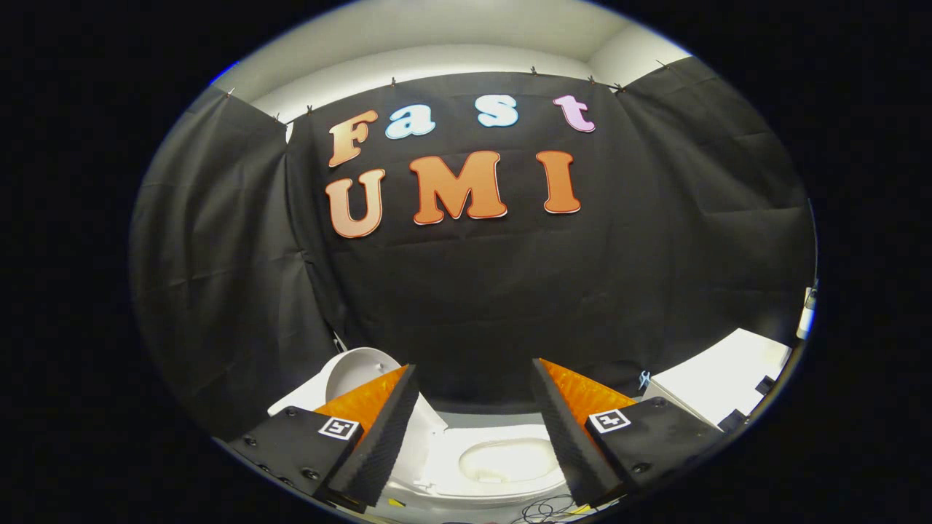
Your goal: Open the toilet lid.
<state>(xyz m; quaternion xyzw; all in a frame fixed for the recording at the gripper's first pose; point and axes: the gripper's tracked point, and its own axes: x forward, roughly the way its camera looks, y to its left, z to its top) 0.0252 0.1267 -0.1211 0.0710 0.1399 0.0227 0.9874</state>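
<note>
Booth wall [218, 276]: black cloth, far beyond the fingers.
Toilet [502, 473]: white, low down, just past the fingertips. The bowl shows between the two fingers.
Toilet lid [357, 372]: white and rounded, it looks already tipped up, behind the left finger, so the job looks nearly done.
White box [721, 386]: off to the right of the toilet.
Hand-held gripper [473, 444]: fingers spread wide apart, holding nothing.
Cables [546, 508]: thin, dark, on the floor in front of the toilet.
</note>
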